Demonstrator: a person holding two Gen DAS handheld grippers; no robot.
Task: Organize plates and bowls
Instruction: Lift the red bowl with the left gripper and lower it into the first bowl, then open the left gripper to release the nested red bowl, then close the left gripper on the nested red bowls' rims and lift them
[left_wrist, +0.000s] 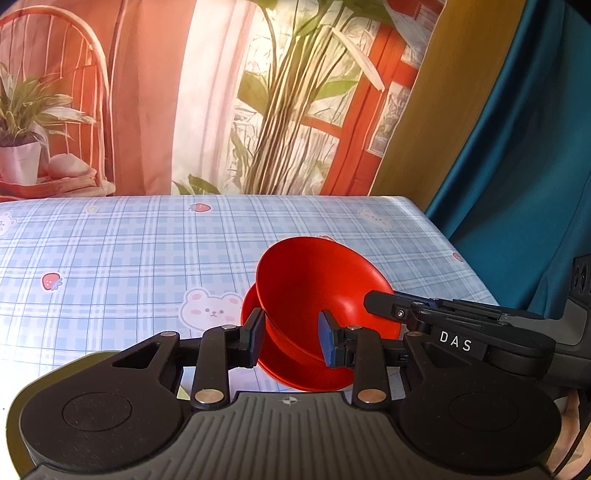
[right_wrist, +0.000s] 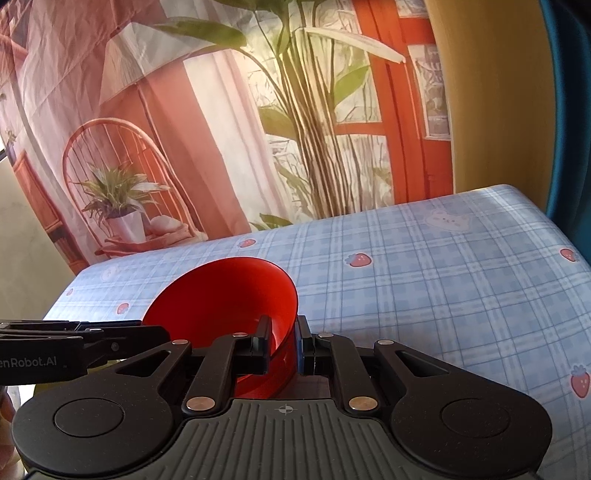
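Note:
A red bowl (left_wrist: 314, 284) is tilted above a red plate (left_wrist: 295, 373) on the blue checked tablecloth. My right gripper (right_wrist: 282, 345) is shut on the bowl's rim (right_wrist: 221, 295); it also shows in the left wrist view (left_wrist: 380, 302), reaching in from the right onto the bowl's edge. My left gripper (left_wrist: 290, 338) is open, its blue pads on either side of the bowl's lower wall and the plate's near rim, holding nothing. It also shows at the left edge of the right wrist view (right_wrist: 147, 332).
The table (left_wrist: 110, 251) has its right edge (left_wrist: 461, 251) beside a teal curtain (left_wrist: 517, 166). A printed backdrop with plants and a chair (left_wrist: 147, 92) hangs behind the far edge.

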